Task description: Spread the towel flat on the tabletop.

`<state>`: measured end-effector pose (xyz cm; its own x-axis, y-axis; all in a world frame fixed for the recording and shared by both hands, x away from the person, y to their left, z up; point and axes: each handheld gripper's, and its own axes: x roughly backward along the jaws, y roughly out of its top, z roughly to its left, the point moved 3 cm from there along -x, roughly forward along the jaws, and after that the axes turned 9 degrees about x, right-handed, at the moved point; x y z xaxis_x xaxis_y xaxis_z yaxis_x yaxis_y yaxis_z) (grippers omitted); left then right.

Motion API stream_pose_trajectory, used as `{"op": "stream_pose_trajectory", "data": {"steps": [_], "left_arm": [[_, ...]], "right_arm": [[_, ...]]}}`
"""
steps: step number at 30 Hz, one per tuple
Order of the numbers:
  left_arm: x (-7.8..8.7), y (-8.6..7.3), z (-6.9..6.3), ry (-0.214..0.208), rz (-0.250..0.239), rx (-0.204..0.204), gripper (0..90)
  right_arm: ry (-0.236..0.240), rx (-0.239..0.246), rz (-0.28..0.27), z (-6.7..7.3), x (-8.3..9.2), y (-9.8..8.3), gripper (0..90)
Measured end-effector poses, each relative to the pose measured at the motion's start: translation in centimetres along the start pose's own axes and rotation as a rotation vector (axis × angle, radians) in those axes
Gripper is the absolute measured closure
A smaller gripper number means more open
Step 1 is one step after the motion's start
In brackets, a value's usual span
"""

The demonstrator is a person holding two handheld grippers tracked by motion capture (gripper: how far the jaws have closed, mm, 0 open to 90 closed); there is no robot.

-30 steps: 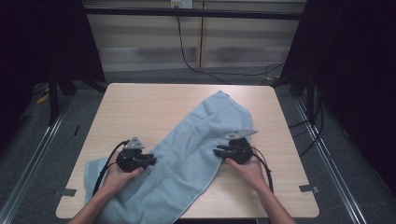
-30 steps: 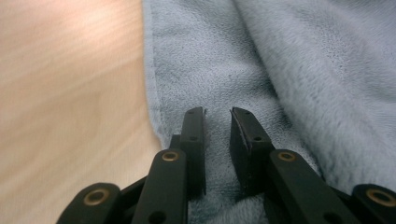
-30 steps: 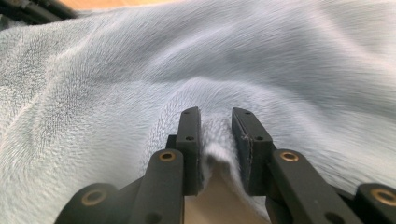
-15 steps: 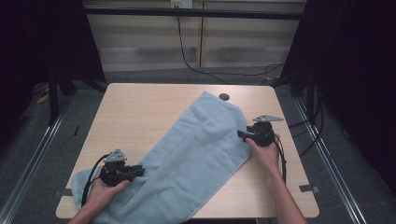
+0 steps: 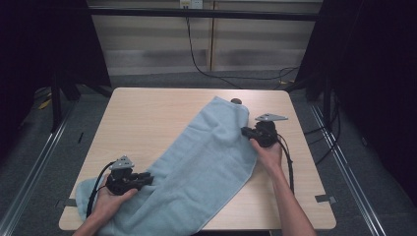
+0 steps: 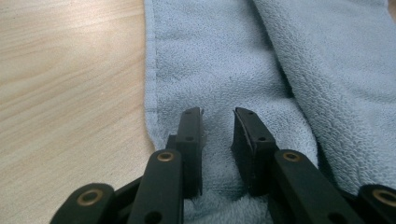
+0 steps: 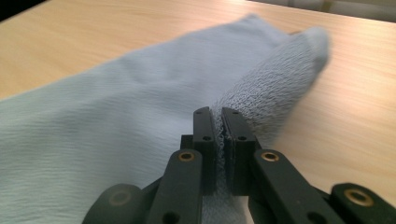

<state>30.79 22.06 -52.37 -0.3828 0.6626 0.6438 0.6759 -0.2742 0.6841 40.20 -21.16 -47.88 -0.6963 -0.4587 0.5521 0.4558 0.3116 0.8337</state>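
Note:
A light blue towel [image 5: 206, 157] lies slantwise across the wooden table [image 5: 147, 118], from the near left corner to the far middle. My left gripper [image 5: 147, 178] rests on its near left end. In the left gripper view the left gripper [image 6: 218, 112] stands open with a small gap over the flat towel [image 6: 224, 56], close to its hemmed edge. My right gripper [image 5: 244, 131] is at the towel's right edge, near the far end. The right gripper view has that gripper [image 7: 218, 111] shut on a raised fold of towel [image 7: 116, 121].
A small dark round object [image 5: 236, 101] sits on the table just past the towel's far end. Bare wood lies at the far left and along the right side. A black frame and cables [image 5: 206, 69] stand behind the table.
The left hand slid toward the near left corner, then held still. The right hand moved away along the towel's right edge toward its far end. The towel now lies flatter and longer.

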Motion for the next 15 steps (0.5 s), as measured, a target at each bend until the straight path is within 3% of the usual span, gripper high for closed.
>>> {"op": "stream_pose_trajectory", "data": {"steps": [2, 5, 8, 11, 15], "left_arm": [[0.0, 0.0, 0.0, -0.002, 0.001, 0.001, 72.2], [0.0, 0.0, 0.0, -0.003, -0.001, 0.002, 72.1], [0.0, 0.0, 0.0, -0.005, 0.001, 0.001, 71.9], [0.0, 0.0, 0.0, -0.006, -0.001, 0.005, 71.8], [0.0, 0.0, 0.0, -0.007, 0.001, 0.006, 71.8]], "right_arm": [[0.049, 0.042, 0.015, 1.7, -0.8, 0.4, 83.5], [0.137, 0.065, 0.040, 3.9, -2.2, -0.1, 77.3], [0.174, 0.086, 0.099, 5.3, -3.3, -1.2, 69.4], [0.173, 0.077, 0.074, 5.5, -3.1, -1.3, 63.9], [0.107, 0.053, 0.033, 3.7, -1.6, -0.6, 57.6]]}}
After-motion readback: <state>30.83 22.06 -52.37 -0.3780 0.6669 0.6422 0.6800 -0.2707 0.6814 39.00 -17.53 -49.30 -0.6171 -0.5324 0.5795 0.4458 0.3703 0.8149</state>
